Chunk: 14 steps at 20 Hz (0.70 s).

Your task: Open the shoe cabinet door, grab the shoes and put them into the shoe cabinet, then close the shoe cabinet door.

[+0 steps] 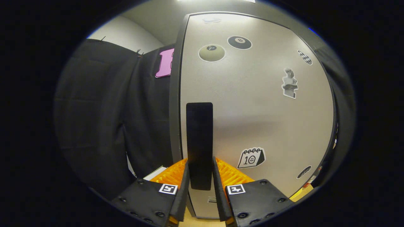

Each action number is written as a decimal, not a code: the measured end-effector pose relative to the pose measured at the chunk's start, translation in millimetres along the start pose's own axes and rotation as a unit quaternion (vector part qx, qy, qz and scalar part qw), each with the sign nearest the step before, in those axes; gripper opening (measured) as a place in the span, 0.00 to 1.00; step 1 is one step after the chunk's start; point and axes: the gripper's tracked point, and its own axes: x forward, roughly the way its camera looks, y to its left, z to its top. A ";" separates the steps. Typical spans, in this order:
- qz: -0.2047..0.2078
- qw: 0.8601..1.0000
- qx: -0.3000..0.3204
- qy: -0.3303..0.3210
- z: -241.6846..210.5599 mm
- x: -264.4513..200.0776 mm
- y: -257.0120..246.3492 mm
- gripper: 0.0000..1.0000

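Note:
The shoe cabinet door (252, 107) is a pale grey panel with several stickers, close in front of me. A tall black handle (199, 138) runs upright near the door's left edge. My gripper (200, 176) has its two orange-backed fingers (184, 176) on either side of the handle's lower part, pressing on it. The door's dark frame (174, 104) stands just left of the handle. No shoes are in sight.
Black cloth (104, 119) hangs to the left of the cabinet, with a pale wall above it. A strip of light wooden floor (202, 222) shows under the door. Small coloured objects (311, 183) peek out past the door's lower right edge.

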 end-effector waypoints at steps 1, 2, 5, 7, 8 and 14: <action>0.000 1.000 -0.005 0.005 -0.4 0.2 -0.5 0.36; 0.001 1.000 -0.011 0.005 0.0 -0.4 0.0 0.32; 0.015 1.000 -0.012 0.022 -0.1 -5.3 2.4 0.22; 0.033 0.999 -0.017 0.029 -1.9 -8.9 2.0 0.16; 0.042 0.998 -0.022 0.030 -3.5 -13.6 2.7 0.12; 0.091 0.995 -0.012 0.032 -4.6 -70.6 -0.2 0.12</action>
